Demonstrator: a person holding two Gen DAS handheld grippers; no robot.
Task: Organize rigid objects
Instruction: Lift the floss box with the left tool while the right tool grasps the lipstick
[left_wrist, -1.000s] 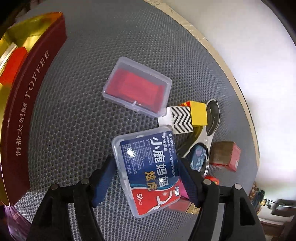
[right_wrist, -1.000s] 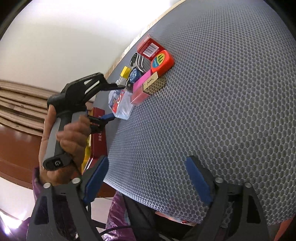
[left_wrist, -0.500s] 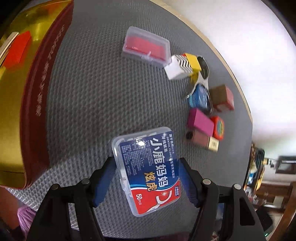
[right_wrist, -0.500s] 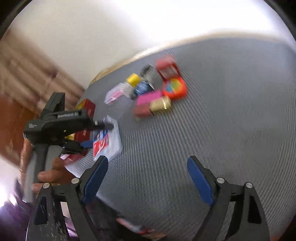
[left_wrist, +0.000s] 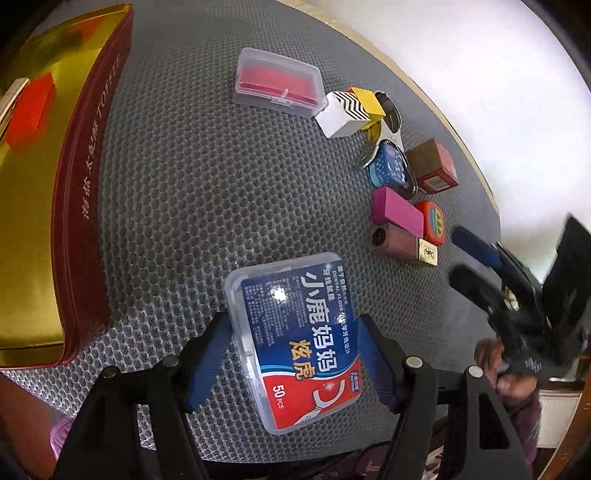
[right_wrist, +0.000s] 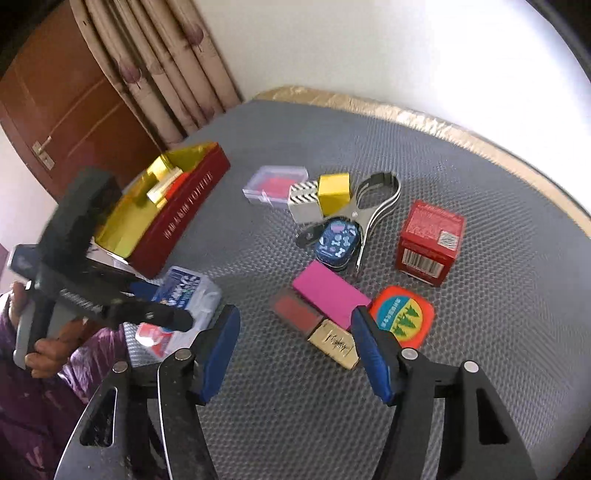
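My left gripper (left_wrist: 291, 354) is shut on a clear dental floss box (left_wrist: 295, 343) with a blue and red label, held above the grey mesh mat near its front edge. In the right wrist view this box (right_wrist: 184, 295) hangs beside the red toffee box (right_wrist: 177, 221), whose gold inside holds a few items. My right gripper (right_wrist: 295, 350) hovers over the cluster with its jaws closing. A dark red tube with a gold cap (right_wrist: 314, 325) lies on the mat in line with the gap between its pads, untouched.
On the mat lie a pink block (right_wrist: 328, 291), an orange tape measure (right_wrist: 400, 317), a red carton (right_wrist: 430, 240), a blue patterned tin (right_wrist: 338, 242), a metal clip (right_wrist: 376, 199), a yellow cube (right_wrist: 334, 190), a striped box (right_wrist: 301, 201) and a clear case (right_wrist: 275, 184).
The left gripper carried the floss box away from the cluster toward the mat's front edge. The right gripper rolled upright, swung over the cluster, and its jaws narrowed.
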